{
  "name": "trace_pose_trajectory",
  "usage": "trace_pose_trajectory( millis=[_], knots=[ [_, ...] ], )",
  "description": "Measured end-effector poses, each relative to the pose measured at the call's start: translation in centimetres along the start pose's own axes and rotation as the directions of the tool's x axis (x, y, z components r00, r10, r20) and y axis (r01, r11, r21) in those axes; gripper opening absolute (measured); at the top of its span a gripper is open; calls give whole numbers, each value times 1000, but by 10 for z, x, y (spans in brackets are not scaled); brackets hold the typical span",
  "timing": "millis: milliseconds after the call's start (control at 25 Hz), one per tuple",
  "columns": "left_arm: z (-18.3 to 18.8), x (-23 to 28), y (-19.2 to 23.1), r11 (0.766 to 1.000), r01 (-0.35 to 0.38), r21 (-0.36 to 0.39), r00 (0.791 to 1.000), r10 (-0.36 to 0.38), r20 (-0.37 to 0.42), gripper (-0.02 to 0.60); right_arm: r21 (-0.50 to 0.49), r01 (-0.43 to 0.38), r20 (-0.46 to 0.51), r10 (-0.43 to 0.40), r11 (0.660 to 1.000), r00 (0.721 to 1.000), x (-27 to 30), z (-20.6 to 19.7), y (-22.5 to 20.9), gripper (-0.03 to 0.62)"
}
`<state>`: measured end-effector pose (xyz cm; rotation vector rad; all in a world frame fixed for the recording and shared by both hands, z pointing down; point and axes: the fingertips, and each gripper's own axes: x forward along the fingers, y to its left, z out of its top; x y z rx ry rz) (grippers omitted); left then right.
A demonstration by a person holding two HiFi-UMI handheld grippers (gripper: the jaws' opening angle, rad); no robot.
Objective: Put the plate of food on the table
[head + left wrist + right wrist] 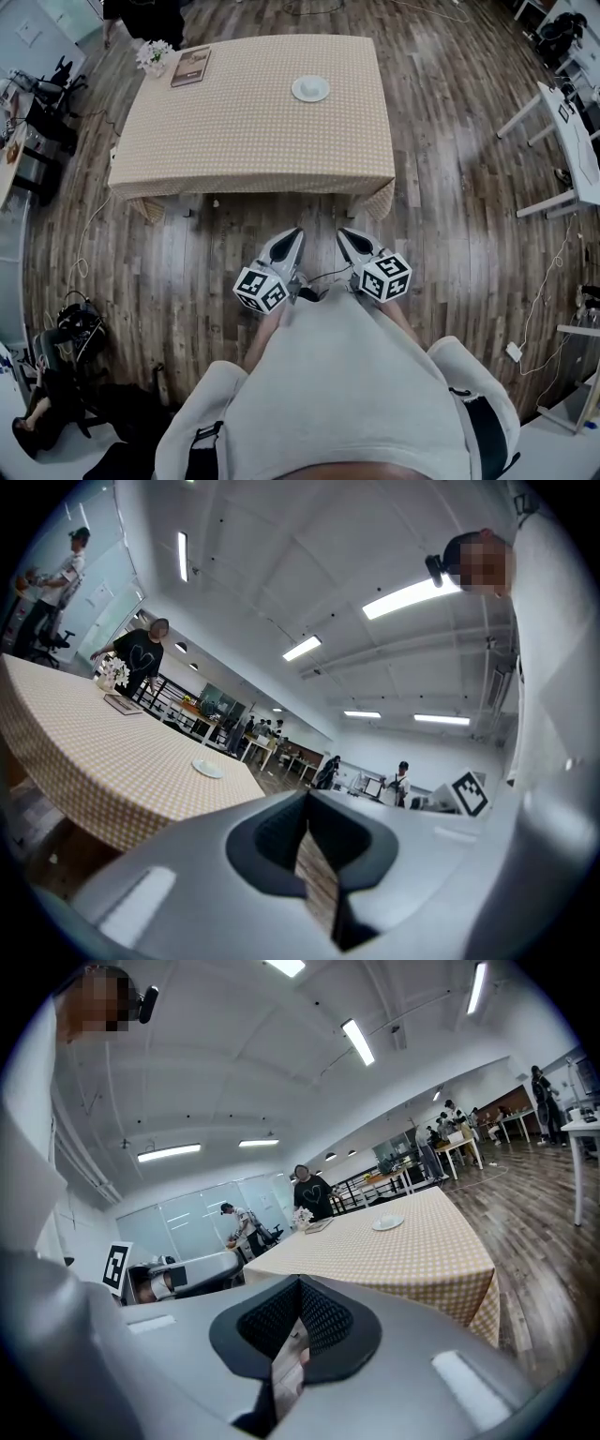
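Far off to the left of the left tool [295, 234], dark office chairs [52, 103] stand on the wooden floor [187, 272]. The left tool is held low in front of the person's pale sweater [347, 384]. Its marker cube [261, 289] is nearest the body and its tip points toward the tabletop [244, 131]. In the left gripper view its jaws are clenched, meeting at the tip, with nothing between them.

Ahead and to the left of this tool, at the tabletop's far left corner, is a small bunch of white flowers [155, 54]. A brown booklet [191, 67] lies just beside it. A person in a black top [141, 658] stands at that end.

The plate [310, 88] sits on the checked cloth, well ahead of both tools and roughly in line with the gap between them. It is toward the tabletop's far edge and touches neither tool. What lies on it is too small to tell.

The right tool [343, 234] is just beside the left one, its own cube [386, 277] also close to the body. In the right gripper view its jaws are pressed together on nothing, and the plate shows ahead and a little to the right. Far to the right of the right tool stands a white desk [572, 141].
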<state>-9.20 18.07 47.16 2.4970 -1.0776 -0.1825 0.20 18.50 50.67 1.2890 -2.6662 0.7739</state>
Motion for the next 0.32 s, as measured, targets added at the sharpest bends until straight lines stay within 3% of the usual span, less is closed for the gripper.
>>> trace_pose_trajectory(
  millis=[320],
  knots=[
    [-1,9,-3,1000,5,18,1000,-5,-6,8,4,-17,-6,17,1000,1000,0,-2,-3,-3]
  ],
)
